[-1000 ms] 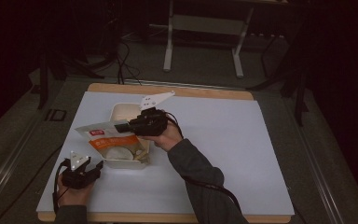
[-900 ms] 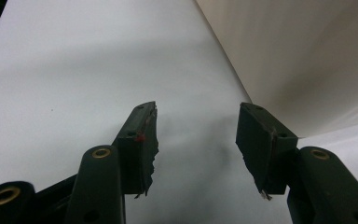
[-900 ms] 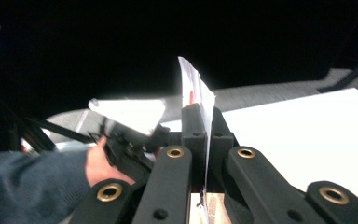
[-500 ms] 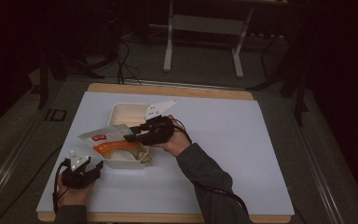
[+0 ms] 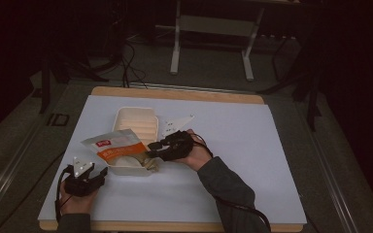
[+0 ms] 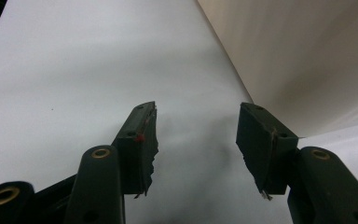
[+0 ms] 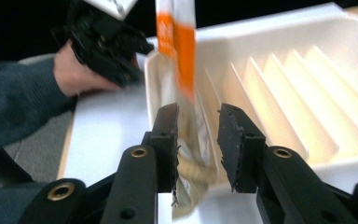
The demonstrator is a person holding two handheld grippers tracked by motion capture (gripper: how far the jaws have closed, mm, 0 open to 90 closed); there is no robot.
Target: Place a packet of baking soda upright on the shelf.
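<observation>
High view: a white ribbed tray (image 5: 135, 127) sits left of centre on the white table (image 5: 252, 160). An orange-and-white pouch (image 5: 112, 147) lies across the tray's near end, jutting past its left edge. The right gripper (image 5: 151, 153) points left at the pouch's right end, just beside the tray's near corner. In the right gripper view its jaws stand a little apart with the pouch's (image 7: 182, 70) crumpled end between them; whether they pinch it cannot be told. The left gripper (image 5: 83, 178) rests on the table near the front left corner, apart from the tray. In the left gripper view its jaws stand wide apart, holding nothing, with the tray wall (image 6: 298, 56) just ahead.
</observation>
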